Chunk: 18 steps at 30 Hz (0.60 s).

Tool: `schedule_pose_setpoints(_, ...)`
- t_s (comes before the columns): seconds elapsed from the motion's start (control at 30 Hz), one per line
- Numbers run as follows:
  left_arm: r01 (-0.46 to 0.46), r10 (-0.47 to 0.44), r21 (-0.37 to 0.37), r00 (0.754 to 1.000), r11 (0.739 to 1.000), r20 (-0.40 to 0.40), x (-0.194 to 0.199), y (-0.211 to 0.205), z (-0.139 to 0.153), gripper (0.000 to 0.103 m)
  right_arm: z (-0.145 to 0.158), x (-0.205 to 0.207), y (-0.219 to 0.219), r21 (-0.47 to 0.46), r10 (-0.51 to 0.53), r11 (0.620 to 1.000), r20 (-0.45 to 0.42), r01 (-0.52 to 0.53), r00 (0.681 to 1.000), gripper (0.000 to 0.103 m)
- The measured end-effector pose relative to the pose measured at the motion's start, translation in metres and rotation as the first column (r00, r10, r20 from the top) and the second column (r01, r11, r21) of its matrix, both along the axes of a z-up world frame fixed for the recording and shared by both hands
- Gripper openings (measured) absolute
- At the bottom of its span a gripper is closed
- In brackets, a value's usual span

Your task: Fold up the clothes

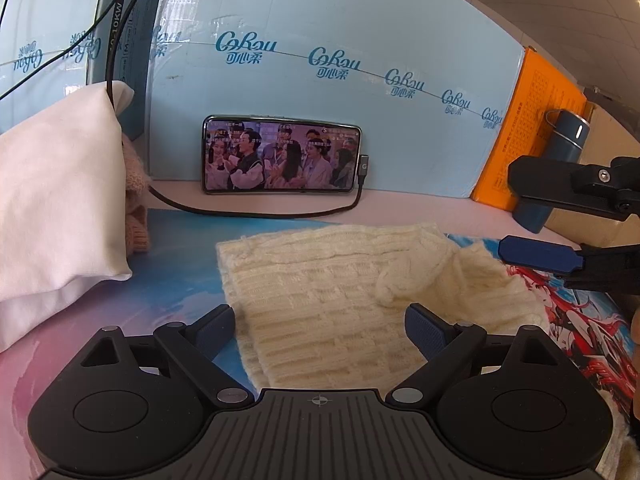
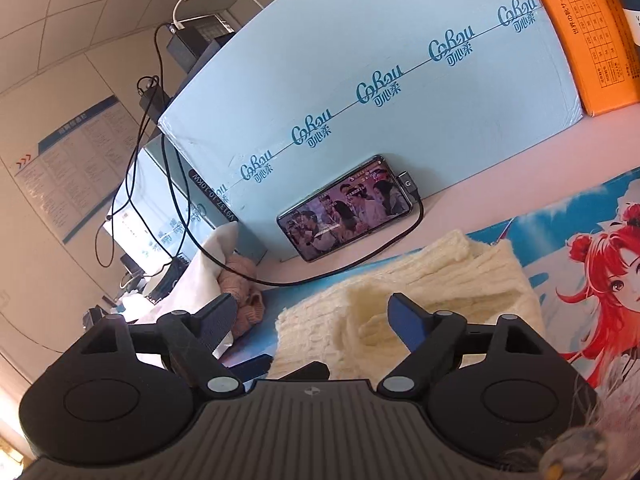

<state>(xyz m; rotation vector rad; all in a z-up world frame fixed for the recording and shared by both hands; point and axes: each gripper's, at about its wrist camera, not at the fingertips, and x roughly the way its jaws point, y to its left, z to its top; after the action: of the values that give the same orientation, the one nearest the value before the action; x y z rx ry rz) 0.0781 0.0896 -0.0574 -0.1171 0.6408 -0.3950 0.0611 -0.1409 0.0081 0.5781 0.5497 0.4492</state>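
A cream cable-knit sweater (image 1: 320,280) lies partly folded on the printed mat, with a sleeve (image 1: 416,268) laid across its right side. It also shows in the right wrist view (image 2: 440,280). My left gripper (image 1: 320,330) is open and empty, hovering just above the sweater's near edge. My right gripper (image 2: 310,316) is open and empty above the sweater's left part. The right gripper's fingers (image 1: 540,256) also show at the right edge of the left wrist view, apart, above the sweater's right side.
A phone (image 1: 282,154) playing video leans on a blue carton (image 1: 360,80), its cable (image 1: 260,214) trailing over the table. White cloth (image 1: 52,208) and a pink knit (image 1: 136,200) sit at left. An orange box (image 1: 532,128) and blue bottle (image 1: 556,152) stand at right. An anime mat (image 2: 600,280) covers the table.
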Motion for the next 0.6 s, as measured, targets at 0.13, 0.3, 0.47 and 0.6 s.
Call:
schedule_pose_setpoints(0.13, -0.003, 0.003, -0.007, 1.000, 1.000, 0.008, -0.001, 0.001, 0.000, 0.094, 0.001, -0.007, -0.018, 0.008, -0.130, 0.992, 0.060, 0.130, 0.990, 0.085)
schedule_pose_setpoints(0.3, -0.004, 0.004, -0.013, 1.000, 1.000, 0.017, -0.002, 0.001, 0.001, 0.094, -0.030, 0.014, -0.044, -0.009, -0.278, 0.960, -0.107, 0.279, 0.954, 0.085)
schedule_pose_setpoints(0.47, -0.007, 0.007, -0.013, 1.000, 1.000, 0.017, -0.001, 0.001, 0.001, 0.094, -0.031, 0.010, -0.050, 0.047, -0.229, 0.970, -0.132, 0.237, 0.964, 0.085)
schedule_pose_setpoints(0.6, -0.013, 0.014, -0.019, 1.000, 1.000, 0.024, -0.003, 0.004, 0.001, 0.094, -0.021, 0.000, -0.052, 0.083, -0.194, 0.976, -0.104, 0.203, 0.975, 0.085)
